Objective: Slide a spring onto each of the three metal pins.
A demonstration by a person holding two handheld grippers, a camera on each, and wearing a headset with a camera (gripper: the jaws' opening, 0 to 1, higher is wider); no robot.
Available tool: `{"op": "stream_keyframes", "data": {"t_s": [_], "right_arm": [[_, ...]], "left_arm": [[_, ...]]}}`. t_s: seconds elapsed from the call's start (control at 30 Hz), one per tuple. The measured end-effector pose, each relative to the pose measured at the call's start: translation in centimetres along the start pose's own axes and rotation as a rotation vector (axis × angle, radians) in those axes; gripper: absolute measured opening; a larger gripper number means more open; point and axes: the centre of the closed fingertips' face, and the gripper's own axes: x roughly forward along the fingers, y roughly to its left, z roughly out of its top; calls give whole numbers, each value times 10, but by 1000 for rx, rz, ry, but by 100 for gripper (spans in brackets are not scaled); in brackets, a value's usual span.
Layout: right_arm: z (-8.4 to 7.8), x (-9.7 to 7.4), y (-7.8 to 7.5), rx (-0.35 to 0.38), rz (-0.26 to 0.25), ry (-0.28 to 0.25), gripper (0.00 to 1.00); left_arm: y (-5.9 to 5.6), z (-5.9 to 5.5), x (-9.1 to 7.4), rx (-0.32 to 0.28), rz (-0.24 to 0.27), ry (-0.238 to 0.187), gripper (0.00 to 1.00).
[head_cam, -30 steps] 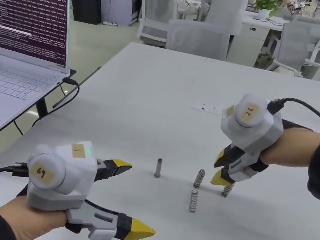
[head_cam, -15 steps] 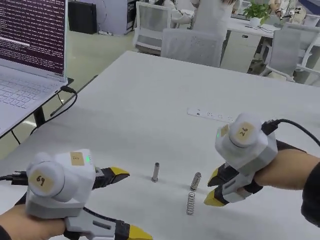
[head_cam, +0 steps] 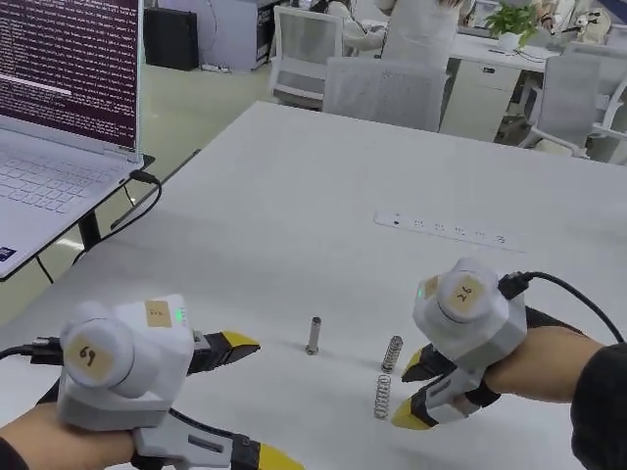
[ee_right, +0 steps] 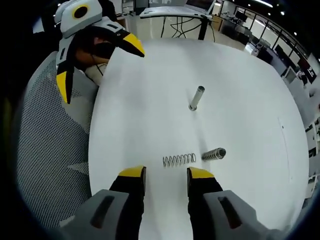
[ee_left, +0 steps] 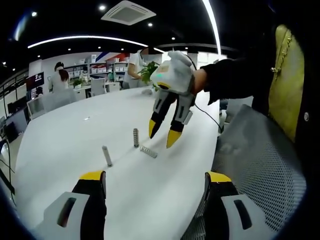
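In the head view I can read "69", handwritten on the round tan sticker [head_cam: 86, 355] capping the left gripper [head_cam: 257, 399]. A small square sticker [head_cam: 158, 313] just beside it on the same housing bears a mark too small for me to make out. The round label [head_cam: 464, 293] on top of the right gripper [head_cam: 402, 397] carries two handwritten characters, turned sideways, that look like "26", though I can't be sure. The laptop screen [head_cam: 69, 59] shows rows of pale text on dark purple, too fine to read.
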Motion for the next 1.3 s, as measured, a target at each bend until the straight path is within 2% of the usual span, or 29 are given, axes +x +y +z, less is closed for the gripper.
{"op": "stream_keyframes", "data": {"t_s": [0.37, 1.3], "right_arm": [[0, 17, -14, -8, -17, -16, 36], [-3, 36, -17, -15, 2, 4, 36]], "left_arm": [[3, -6, 0, -20, 4, 10, 76], [6, -14, -3, -44, 15, 18, 73]]}}
